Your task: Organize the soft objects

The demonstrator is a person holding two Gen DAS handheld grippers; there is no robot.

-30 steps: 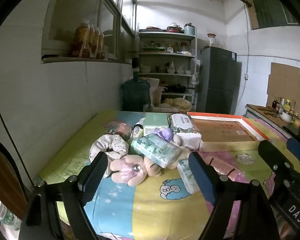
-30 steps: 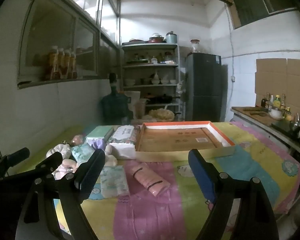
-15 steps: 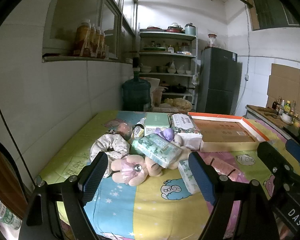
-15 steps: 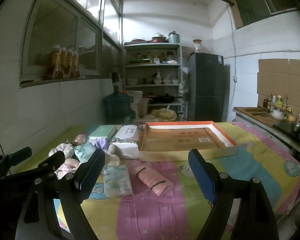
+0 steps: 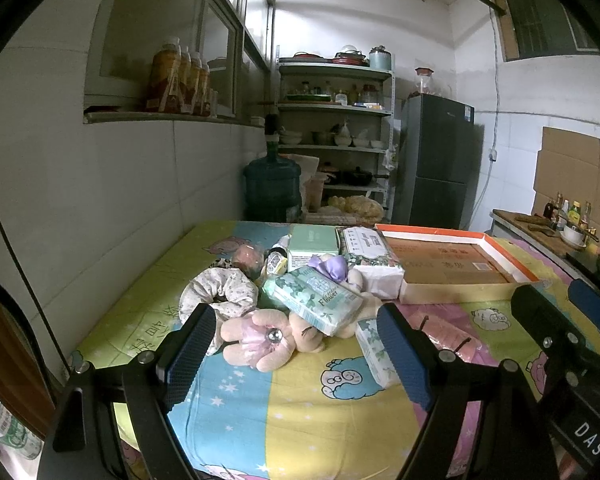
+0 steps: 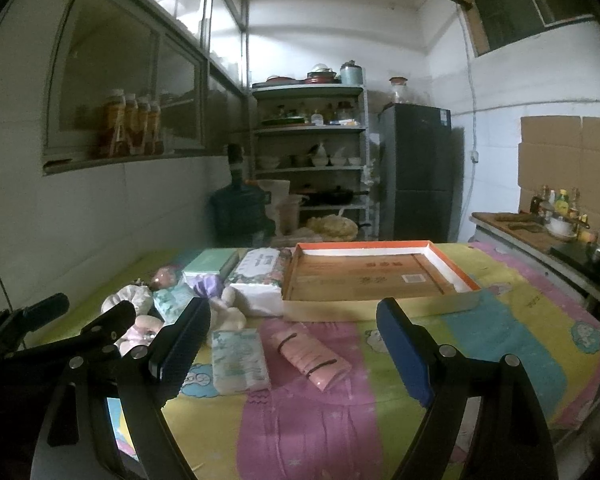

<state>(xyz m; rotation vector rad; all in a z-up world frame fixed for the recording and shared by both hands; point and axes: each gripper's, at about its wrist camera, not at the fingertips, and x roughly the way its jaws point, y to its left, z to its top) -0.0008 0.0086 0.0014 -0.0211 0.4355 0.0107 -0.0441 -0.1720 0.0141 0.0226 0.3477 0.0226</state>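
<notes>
Patchwork cartoon cloth covers the surface (image 6: 520, 344), bare toward its near and right edges. An orange-rimmed cardboard tray (image 6: 374, 278) lies at the back right. Soft items crowd the left: tissue pack (image 5: 318, 300), plush flower (image 5: 260, 338), pink roll (image 6: 314, 356). Left tool (image 5: 296, 354) and right tool (image 6: 290, 346) hover wide open, holding nothing, barely moved from a second ago.

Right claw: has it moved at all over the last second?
Yes, slightly. In its wrist view the orange-rimmed box and pink roll sit a little lower than before, so the right claw has tilted or risen slightly.
</notes>
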